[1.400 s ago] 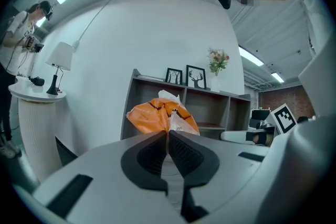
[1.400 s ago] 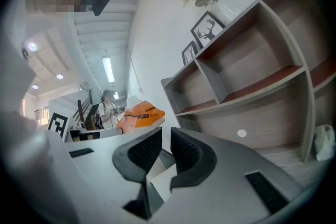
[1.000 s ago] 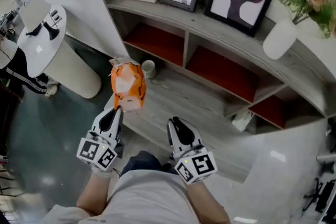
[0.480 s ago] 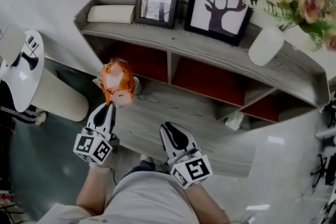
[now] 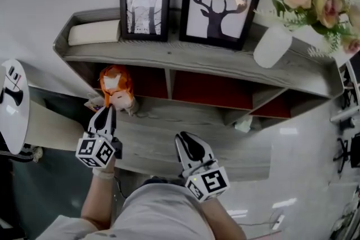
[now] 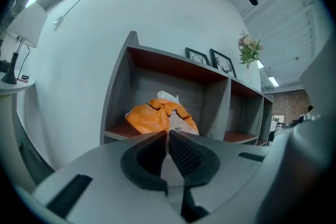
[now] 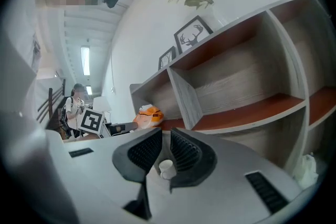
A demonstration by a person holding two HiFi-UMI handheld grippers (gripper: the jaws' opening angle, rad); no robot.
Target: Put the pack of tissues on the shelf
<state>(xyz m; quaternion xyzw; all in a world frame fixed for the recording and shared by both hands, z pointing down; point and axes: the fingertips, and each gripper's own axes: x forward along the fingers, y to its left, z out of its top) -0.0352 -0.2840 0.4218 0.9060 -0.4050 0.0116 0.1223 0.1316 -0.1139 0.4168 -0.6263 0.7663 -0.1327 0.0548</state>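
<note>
Your left hand-held gripper (image 5: pixel 106 111) pinches the orange pack of tissues (image 5: pixel 114 84) by its edge, mid-carry; next, ease it into the shelf's (image 5: pixel 191 59) left compartment.

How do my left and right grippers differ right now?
Grip: the left gripper is shut on a flap of the orange tissue pack; the right gripper holds nothing, its jaws a narrow gap apart.
Position: the left gripper reaches up at the left compartment of the shelf; the right gripper hangs back, nearer the person's body.
Shared: both point toward the shelf.
</note>
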